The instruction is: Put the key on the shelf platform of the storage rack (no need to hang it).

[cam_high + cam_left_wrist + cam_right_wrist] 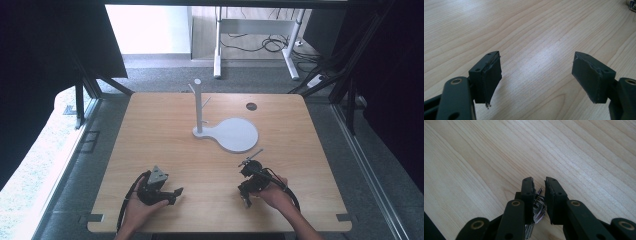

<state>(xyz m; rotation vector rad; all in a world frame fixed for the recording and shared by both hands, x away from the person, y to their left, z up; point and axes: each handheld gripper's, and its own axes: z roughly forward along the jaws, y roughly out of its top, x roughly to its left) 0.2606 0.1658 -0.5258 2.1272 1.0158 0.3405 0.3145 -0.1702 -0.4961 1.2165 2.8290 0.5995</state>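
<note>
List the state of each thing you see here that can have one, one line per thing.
Left gripper: open, jaws wide apart, nothing between them.
Right gripper: jaws nearly shut, thin silvery wires showing between them.
White stand: upright on the table, its pegs bare.

There is one wooden table [165, 145]. On it stands one white stand [225, 131] with one tall pole and one round flat base. One small dark round hole [251, 106] sits at the far right. Two hands hold two grippers: one left gripper [172, 192], one right gripper [246, 196]. Each has two black jaws.
</note>
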